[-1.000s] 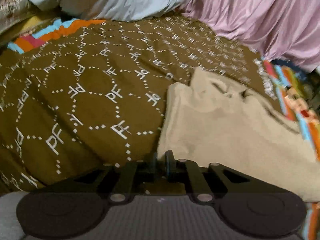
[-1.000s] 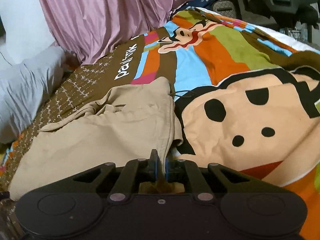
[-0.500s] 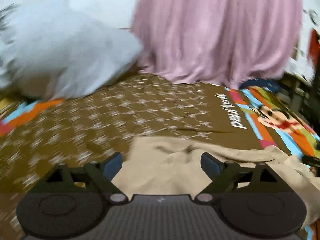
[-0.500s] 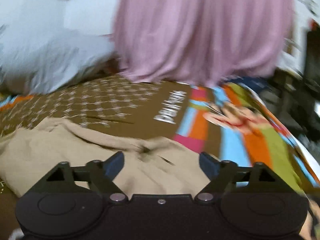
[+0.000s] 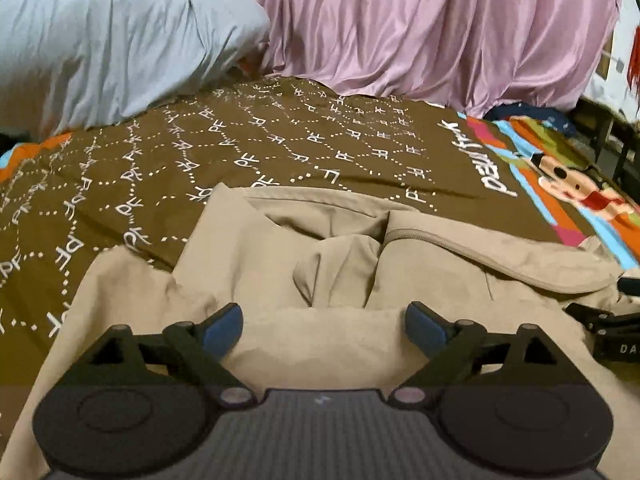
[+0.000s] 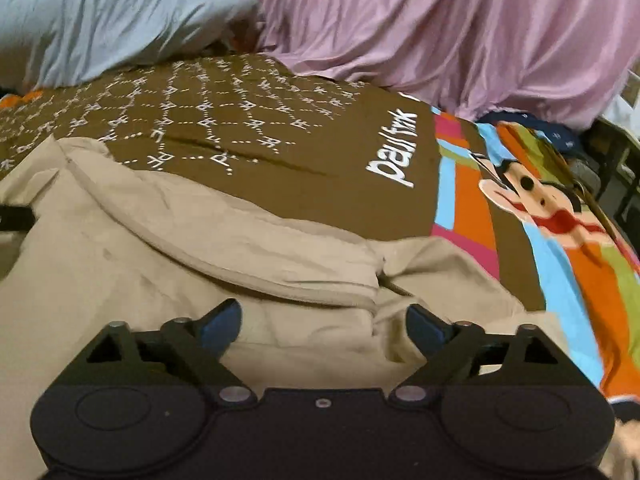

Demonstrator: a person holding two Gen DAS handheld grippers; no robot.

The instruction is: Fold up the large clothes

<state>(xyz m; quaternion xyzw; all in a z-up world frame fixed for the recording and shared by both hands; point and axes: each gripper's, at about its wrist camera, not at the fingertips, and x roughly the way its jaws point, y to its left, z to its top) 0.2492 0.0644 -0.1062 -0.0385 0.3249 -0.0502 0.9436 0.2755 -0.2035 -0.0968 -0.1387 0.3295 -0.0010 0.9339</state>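
Observation:
A beige garment [image 5: 320, 248] lies folded and creased on the brown patterned bedspread [image 5: 240, 148], its zipped edge running to the right. It also shows in the right wrist view [image 6: 180, 248]. My left gripper [image 5: 323, 326] is open and empty, just above the garment's near part. My right gripper [image 6: 323, 325] is open and empty over the garment's right end. The right gripper's black body shows at the right edge of the left wrist view [image 5: 612, 328].
A grey pillow [image 5: 100, 40] lies at the back left. A pink curtain [image 5: 440, 28] hangs behind the bed. The bedspread's cartoon monkey print [image 6: 552, 208] covers the right side. Dark furniture [image 6: 616, 184] stands beyond the bed's right edge.
Both grippers were shut on the garment's edge a second ago. They have opened, let go and swung to face the curtain. The garment now lies folded.

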